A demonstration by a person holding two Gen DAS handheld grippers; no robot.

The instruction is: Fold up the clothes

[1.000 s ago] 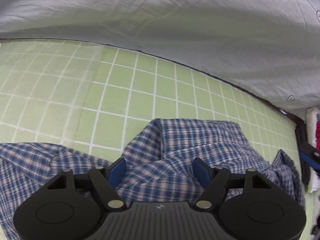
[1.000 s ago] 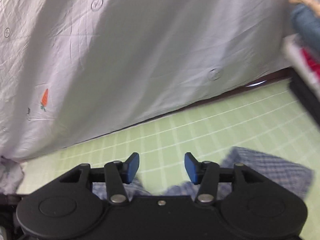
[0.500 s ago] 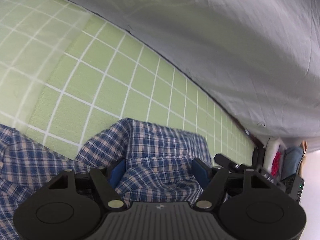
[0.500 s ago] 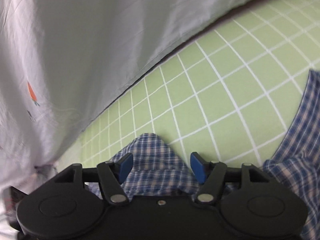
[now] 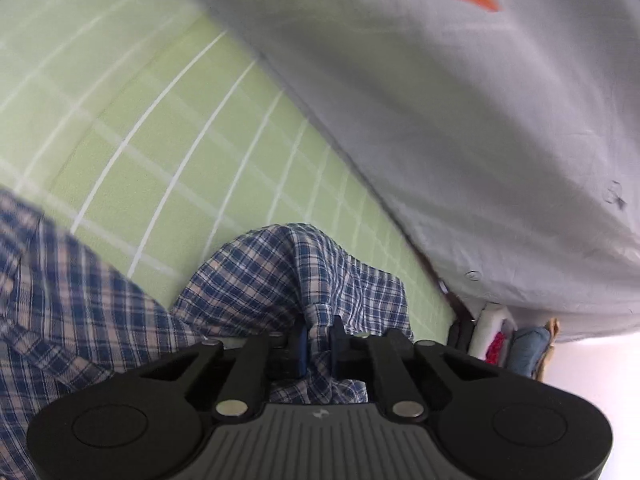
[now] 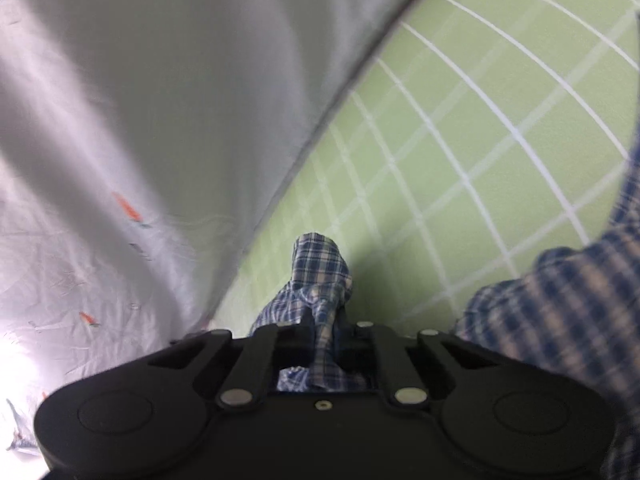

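The blue-and-cream plaid cotton shirt [image 5: 280, 280] lies rumpled on the green, white-gridded table [image 5: 152, 128], beside a pale grey sheet [image 5: 460, 120]. The left claw [image 5: 318, 340] and right claw [image 6: 324, 336] each pinch a thin bunched ridge of it; such soft, slack weave could slip free or drag unevenly.

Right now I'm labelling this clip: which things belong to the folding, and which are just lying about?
Part of the job:
plaid shirt
left gripper, shut on it
right gripper, shut on it

Just lying about:
carrot-print sheet
green grid mat
clutter at the mat's edge
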